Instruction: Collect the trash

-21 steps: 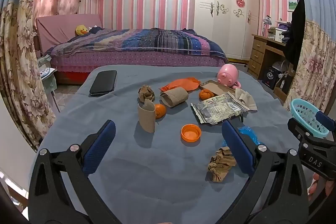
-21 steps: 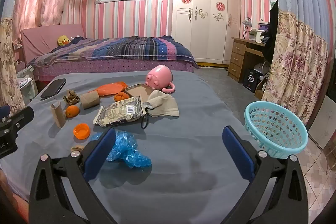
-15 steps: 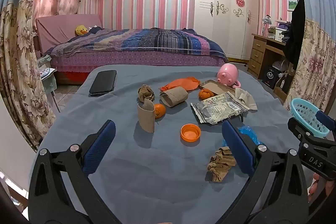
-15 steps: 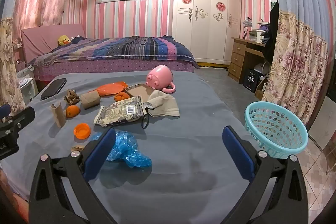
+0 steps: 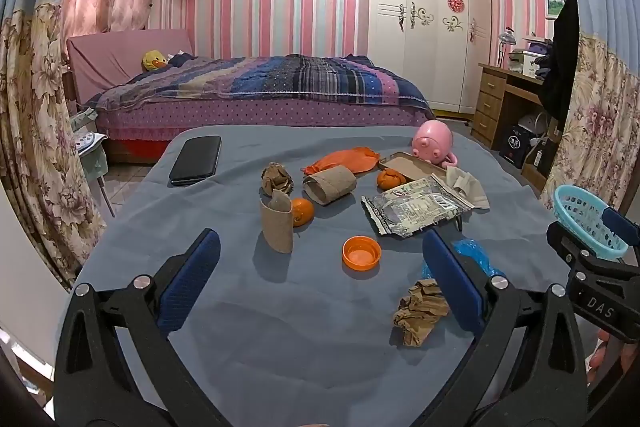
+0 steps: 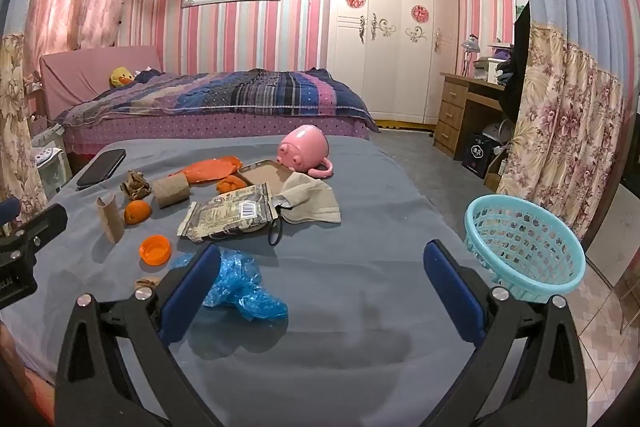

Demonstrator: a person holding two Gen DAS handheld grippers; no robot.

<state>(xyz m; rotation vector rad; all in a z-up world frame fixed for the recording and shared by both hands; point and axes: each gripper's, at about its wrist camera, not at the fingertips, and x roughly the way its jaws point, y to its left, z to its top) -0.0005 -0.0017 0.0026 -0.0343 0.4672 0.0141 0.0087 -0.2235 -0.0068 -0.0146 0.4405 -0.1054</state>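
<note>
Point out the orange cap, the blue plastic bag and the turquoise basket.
orange cap (image 5: pixel 361 253), left wrist view, inside of the cap
blue plastic bag (image 6: pixel 244 285), right wrist view, crumpled middle
turquoise basket (image 6: pixel 524 241), right wrist view, inner mesh wall

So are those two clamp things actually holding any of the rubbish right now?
No. The left gripper and the right gripper are both wide open with nothing between their fingers; the trash lies on the grey cloth.
</note>
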